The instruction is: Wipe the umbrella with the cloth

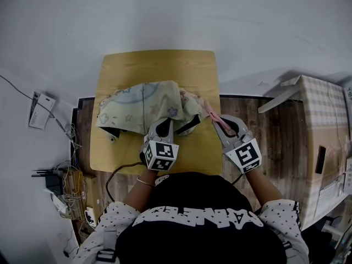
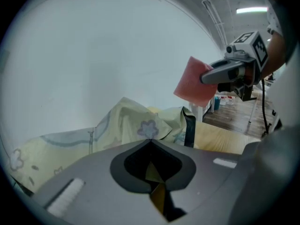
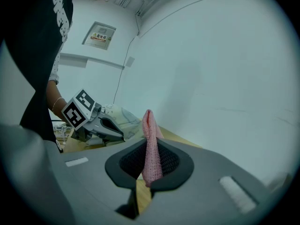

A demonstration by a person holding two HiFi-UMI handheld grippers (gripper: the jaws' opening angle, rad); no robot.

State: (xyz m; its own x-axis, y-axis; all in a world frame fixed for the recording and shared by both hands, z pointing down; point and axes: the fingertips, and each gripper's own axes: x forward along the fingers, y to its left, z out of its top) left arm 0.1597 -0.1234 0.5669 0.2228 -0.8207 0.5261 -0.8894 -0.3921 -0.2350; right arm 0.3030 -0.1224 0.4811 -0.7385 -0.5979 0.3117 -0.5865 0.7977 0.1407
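Observation:
A pale yellow umbrella (image 1: 144, 106) printed with stars and flowers lies collapsed across the wooden table (image 1: 157, 65). My left gripper (image 1: 165, 127) rests on the near edge of its canopy. In the left gripper view the jaws meet at a fold of the flowered fabric (image 2: 149, 128), shut on it. My right gripper (image 1: 216, 121) hovers just right of the umbrella, shut on a pink cloth (image 1: 211, 113) that stands up between its jaws (image 3: 151, 146). The left gripper view shows that cloth (image 2: 193, 81) hanging in the air above the table's right side.
A black strap (image 2: 189, 125) of the umbrella sticks up beside the canopy. A large cardboard box (image 1: 319, 142) stands right of the table. Cables and a power strip (image 1: 63, 188) lie on the floor at the left. A white wall lies beyond the table.

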